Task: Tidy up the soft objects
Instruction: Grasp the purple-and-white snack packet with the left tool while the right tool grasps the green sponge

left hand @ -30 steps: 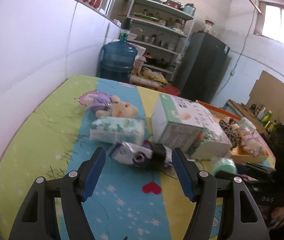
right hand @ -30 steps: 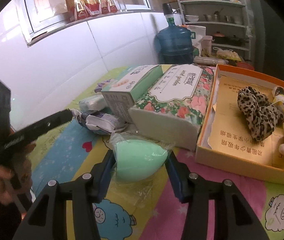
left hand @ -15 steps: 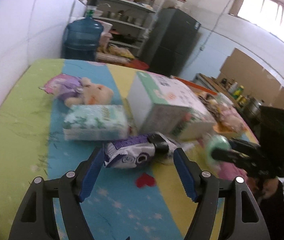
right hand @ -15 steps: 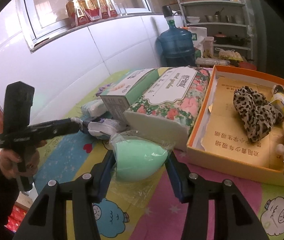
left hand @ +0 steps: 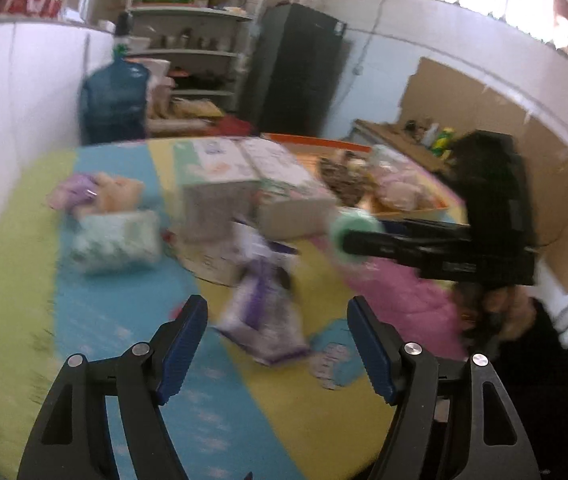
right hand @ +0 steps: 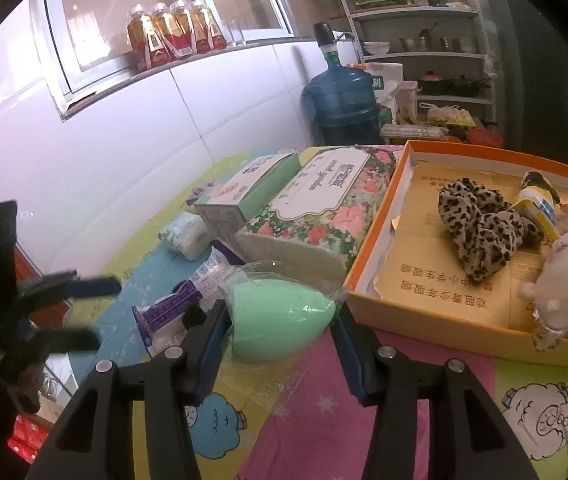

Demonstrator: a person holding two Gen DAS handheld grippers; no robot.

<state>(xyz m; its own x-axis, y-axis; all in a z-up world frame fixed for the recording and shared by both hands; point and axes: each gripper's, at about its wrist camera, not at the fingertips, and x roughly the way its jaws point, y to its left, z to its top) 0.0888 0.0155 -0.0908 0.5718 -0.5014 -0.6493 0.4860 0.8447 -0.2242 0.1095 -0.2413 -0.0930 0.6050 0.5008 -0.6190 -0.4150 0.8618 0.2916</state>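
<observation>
Now the right claw (right hand: 280, 338) holds the green sponge (right hand: 278, 320) in its wrapper, which I judge must go next into the orange box (right hand: 436, 316), while the left claw (left hand: 278, 344) is wide and empty.

The purple packet (left hand: 262, 312) now lies turned, between the left tool's (left hand: 276, 344) jaws.

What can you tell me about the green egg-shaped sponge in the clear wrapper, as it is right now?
The mint-green egg-shaped sponge looks soft and matte, sealed in a crinkled clear plastic wrapper that sticks out around it. It lies on its side, pointed end toward the orange cardboard tray, between the blue-padded fingers of the right gripper, which are shut on it. In the blurred left wrist view it appears raised clear of the colourful cartoon-print mat. It sits in front of the floral tissue pack.
</observation>
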